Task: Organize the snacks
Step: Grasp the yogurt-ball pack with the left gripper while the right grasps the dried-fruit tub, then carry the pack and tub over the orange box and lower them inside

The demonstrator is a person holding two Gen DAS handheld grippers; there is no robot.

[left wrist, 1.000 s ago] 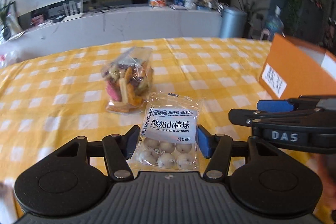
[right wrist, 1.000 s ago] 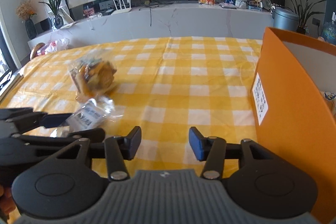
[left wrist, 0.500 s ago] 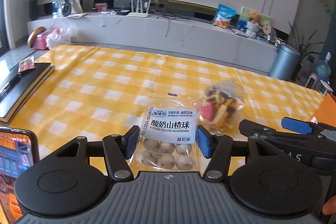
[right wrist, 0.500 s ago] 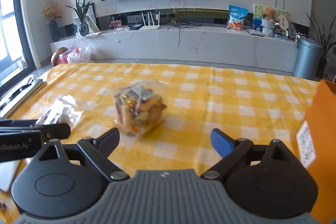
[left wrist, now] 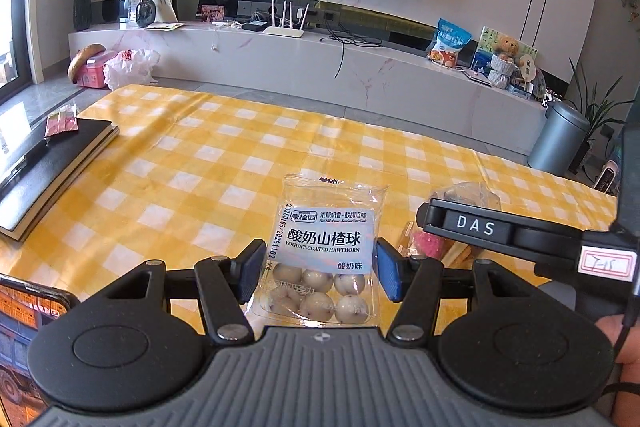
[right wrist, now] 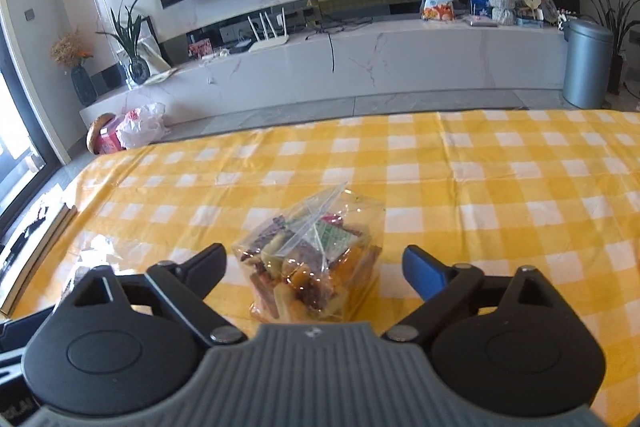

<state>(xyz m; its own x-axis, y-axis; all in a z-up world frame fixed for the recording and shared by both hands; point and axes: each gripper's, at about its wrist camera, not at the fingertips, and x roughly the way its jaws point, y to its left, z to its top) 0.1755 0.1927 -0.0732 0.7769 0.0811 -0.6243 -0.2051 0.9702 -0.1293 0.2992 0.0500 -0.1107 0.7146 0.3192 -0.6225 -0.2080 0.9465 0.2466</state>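
Grip check, left side: clamping the left hand-held gripper (left wrist: 321, 269) on the hawthorn pack (left wrist: 326, 251), blue pads pressing on its two long edges, jaws standing about halfway. Carrying it just clear of the desk (left wrist: 224, 163), by the look of it, rather than resting it there. Taking it by the edges, probably to spare the coated balls in the near half and to keep the label showing.

Heading of pack: running its long axis straight out along the fingers, away from the camera. Pointing the sealed top edge towards the far side of the desk, keeping the ball-filled end close in by the gripper body. Facing print upward, reading upright from the wrist.

Right side: hovering the right hand-held gripper (right wrist: 315, 257) wide open around the mixed snack bag (right wrist: 320, 267), holding nothing. Having just been closing the jaws a little from their widest, with the bag between them but neither pad touching it. Straddling it this way, seemingly lining up for a pick across its width.

Heading of bag: lying on the desk, near the hawthorn pack and to its right in the left wrist view. Running its long axis roughly away from the right wrist, pointing the loose clear top up and away, keeping the full, heavy end nearest the gripper.

Judging: expecting crinkly film to slip or fold if squeezed off-centre.
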